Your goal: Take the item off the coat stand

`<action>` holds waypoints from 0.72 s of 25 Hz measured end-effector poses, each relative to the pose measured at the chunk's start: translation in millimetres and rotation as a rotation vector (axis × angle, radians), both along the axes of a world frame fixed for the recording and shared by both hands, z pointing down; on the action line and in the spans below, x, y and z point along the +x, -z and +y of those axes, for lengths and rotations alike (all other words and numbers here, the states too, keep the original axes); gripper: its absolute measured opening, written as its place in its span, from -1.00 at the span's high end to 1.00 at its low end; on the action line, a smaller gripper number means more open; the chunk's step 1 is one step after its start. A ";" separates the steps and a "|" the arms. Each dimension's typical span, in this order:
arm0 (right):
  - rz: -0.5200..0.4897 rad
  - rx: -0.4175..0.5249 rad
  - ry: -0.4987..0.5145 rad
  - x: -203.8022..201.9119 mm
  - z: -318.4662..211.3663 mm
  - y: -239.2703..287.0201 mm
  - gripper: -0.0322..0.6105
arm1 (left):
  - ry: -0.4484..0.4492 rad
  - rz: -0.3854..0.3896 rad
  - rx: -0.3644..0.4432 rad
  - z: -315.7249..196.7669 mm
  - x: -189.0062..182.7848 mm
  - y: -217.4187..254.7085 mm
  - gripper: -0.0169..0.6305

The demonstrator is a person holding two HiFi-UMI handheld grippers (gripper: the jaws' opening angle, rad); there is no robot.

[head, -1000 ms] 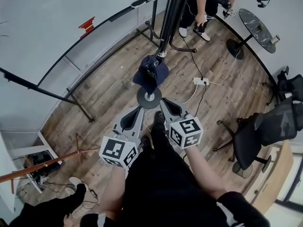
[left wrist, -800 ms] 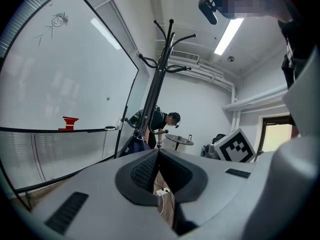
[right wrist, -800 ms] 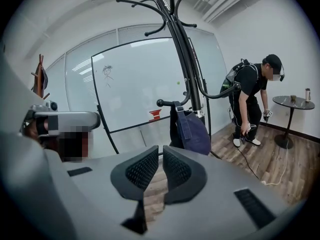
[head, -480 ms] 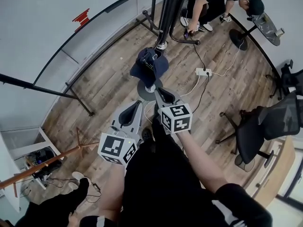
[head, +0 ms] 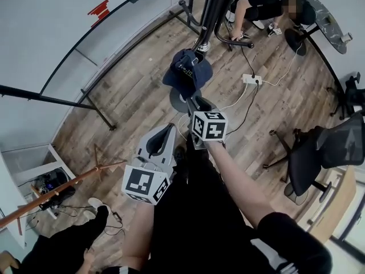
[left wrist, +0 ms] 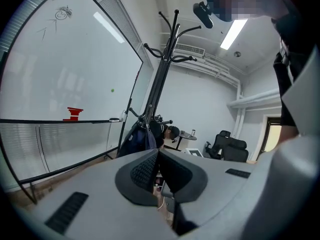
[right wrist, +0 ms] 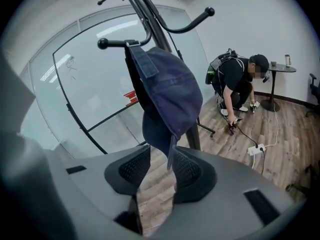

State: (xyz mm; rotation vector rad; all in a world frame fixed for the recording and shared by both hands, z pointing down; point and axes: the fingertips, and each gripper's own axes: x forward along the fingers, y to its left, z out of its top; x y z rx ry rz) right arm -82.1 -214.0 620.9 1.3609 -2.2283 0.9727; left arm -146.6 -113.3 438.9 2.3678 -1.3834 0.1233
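Moved up-frame to the cap (head: 187, 72), the right hand-held gripper (right wrist: 160, 165) has just spread its jaws around its lower edge, unclamped, while the left hand-held gripper (left wrist: 157, 157) idles closed and empty; next, pinch and lift off the hook (right wrist: 120, 43).

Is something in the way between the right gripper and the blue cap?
No, nothing visible. The right gripper has just been opening its jaws, and the blue cap hangs with its lower edge between them.

Wood-plank floor (head: 128, 99), glass wall (right wrist: 82, 79)
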 end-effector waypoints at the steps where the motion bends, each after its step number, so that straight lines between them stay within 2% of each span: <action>1: 0.014 -0.005 -0.006 -0.6 -1.9 -6.6 0.49 | 0.005 0.001 -0.005 1.4 -1.7 -1.6 0.90; 7: 0.035 -0.048 -0.051 -1.1 -10.9 -35.7 0.45 | 0.034 -0.004 -0.040 11.0 -11.5 -10.0 0.90; 14: 0.012 -0.070 -0.098 -5.8 -22.8 -44.7 0.44 | 0.072 -0.015 -0.053 17.0 -24.5 -11.1 0.90; 18: 0.040 -0.058 -0.137 -5.5 -23.5 -44.1 0.63 | 0.088 -0.011 -0.070 20.0 -32.3 -14.8 0.90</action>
